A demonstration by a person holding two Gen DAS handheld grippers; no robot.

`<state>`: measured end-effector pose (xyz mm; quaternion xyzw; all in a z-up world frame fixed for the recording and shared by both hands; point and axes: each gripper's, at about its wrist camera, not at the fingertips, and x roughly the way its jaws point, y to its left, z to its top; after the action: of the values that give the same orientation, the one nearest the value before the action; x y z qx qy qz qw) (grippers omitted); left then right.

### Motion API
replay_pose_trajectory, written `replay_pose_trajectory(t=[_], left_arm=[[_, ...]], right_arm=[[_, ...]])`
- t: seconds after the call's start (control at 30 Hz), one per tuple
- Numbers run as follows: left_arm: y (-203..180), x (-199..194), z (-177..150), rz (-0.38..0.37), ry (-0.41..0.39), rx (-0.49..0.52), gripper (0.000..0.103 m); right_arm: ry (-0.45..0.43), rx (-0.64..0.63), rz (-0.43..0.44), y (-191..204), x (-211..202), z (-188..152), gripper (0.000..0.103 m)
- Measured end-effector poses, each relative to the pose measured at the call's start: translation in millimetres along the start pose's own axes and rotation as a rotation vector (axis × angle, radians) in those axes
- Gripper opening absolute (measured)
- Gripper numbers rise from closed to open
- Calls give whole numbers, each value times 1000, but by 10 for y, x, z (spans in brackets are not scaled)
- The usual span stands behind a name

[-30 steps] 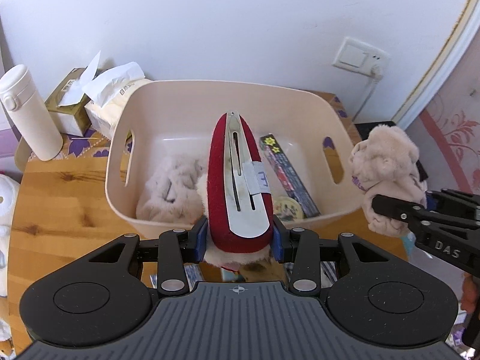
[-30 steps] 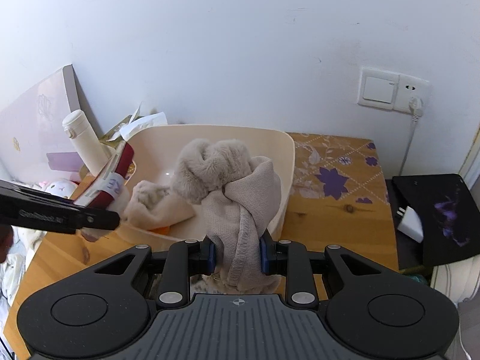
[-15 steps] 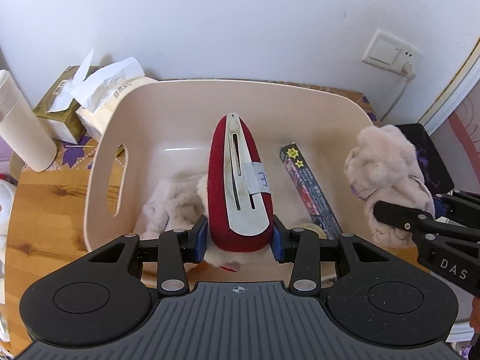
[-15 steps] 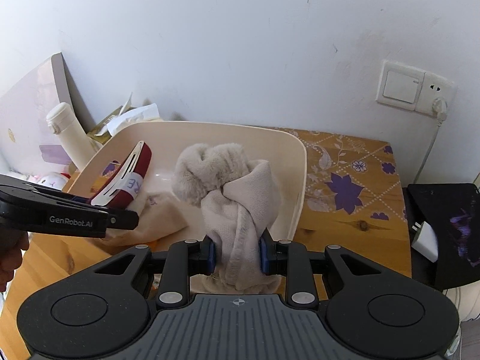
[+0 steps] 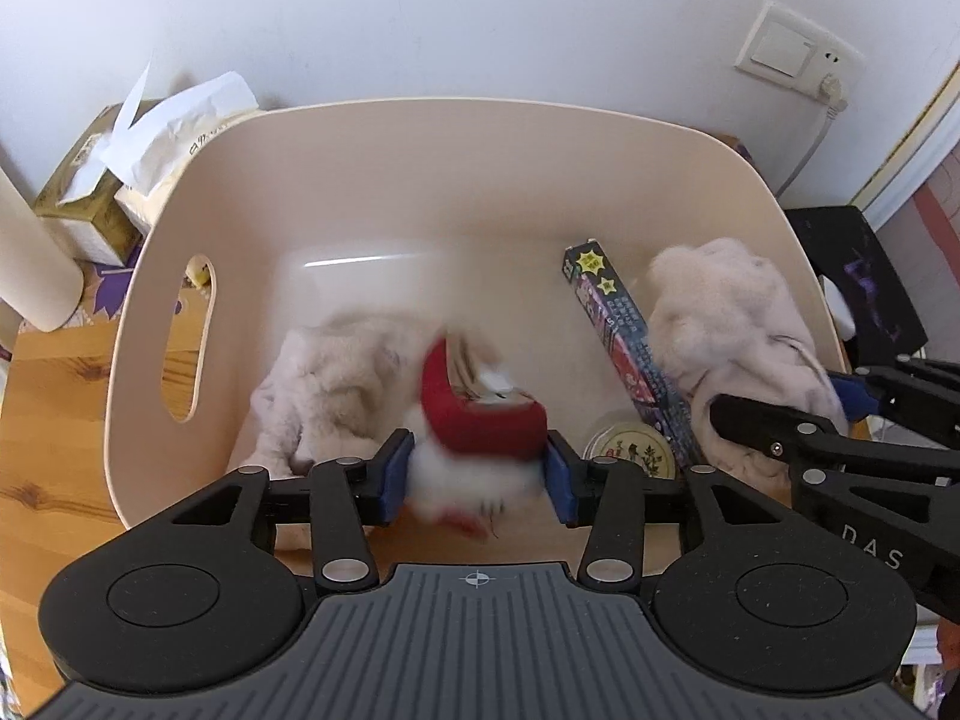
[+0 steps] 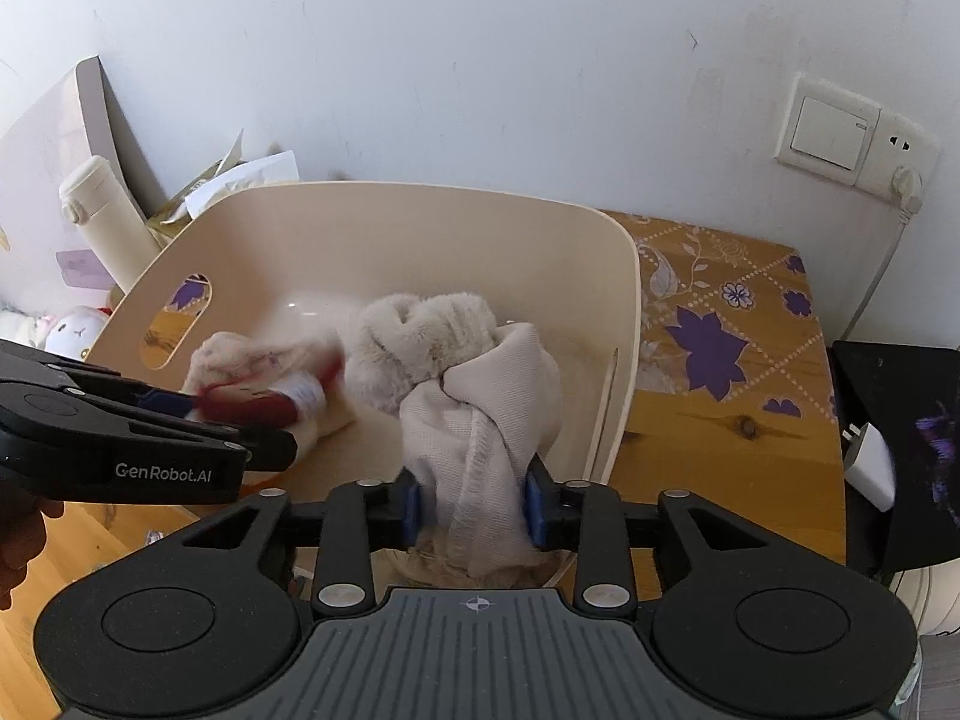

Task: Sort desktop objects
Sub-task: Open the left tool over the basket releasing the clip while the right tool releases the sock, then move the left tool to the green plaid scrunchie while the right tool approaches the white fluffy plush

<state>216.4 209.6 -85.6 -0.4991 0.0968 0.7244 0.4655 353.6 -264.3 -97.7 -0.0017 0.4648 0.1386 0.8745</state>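
Observation:
A cream plastic bin (image 5: 420, 138) with handle holes stands on the wooden table; it also shows in the right wrist view (image 6: 420, 210). My left gripper (image 5: 477, 474) is over the bin, its jaws spread. The red furry hair clip (image 5: 480, 414) is blurred between them, tipped sideways and dropping. It also shows in the right wrist view (image 6: 252, 402). My right gripper (image 6: 474, 507) is shut on a beige fluffy cloth bundle (image 6: 456, 354) held over the bin's right side, which also shows in the left wrist view (image 5: 738, 324). The left gripper shows at the left of the right wrist view (image 6: 264, 438).
In the bin lie a fluffy beige cloth (image 5: 336, 378), a dark printed box (image 5: 624, 348) and a round tin (image 5: 630, 450). Tissue boxes (image 5: 120, 180) and a white bottle (image 6: 102, 216) stand left of the bin. A black object (image 6: 912, 438) and a wall socket (image 6: 852, 138) are at the right.
Both grippers moved forward over the bin. The left jaws opened and the red hair clip tipped over and is falling. The right gripper still holds the cloth bundle.

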Motion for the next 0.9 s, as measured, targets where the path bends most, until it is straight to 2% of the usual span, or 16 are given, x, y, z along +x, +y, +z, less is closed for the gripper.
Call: replay_pose_trajectory(t=[0.1, 0.13, 0.17, 0.23, 0.33, 0.47, 0.67, 0.9], left_arm=[[13, -35, -5, -9, -7, -1, 57], [16, -49, -12, -8, -11, -2, 60], [23, -70, -17, -7, -15, 0, 62], [41, -108, -23, -9, -26, 0, 65], [80, -185, -37, -10, -38, -2, 67], [113, -310, -55, -21, -60, 5, 69], [170, -511, -150, -23, -96, 3, 69], [255, -718, -307, -21, -122, 12, 69]], right_arm=[[-11, -7, -2, 25, -39, -14, 51], [-13, -9, -1, 36, -56, -14, 57], [-15, -10, 3, 46, -74, -7, 68], [-18, -8, 17, 68, -121, -9, 75], [-28, -24, 4, 116, -190, -20, 80], [-47, -16, 17, 152, -305, -55, 97], [-74, 15, 10, 179, -479, -156, 103], [-69, 73, -15, 174, -625, -346, 103]])
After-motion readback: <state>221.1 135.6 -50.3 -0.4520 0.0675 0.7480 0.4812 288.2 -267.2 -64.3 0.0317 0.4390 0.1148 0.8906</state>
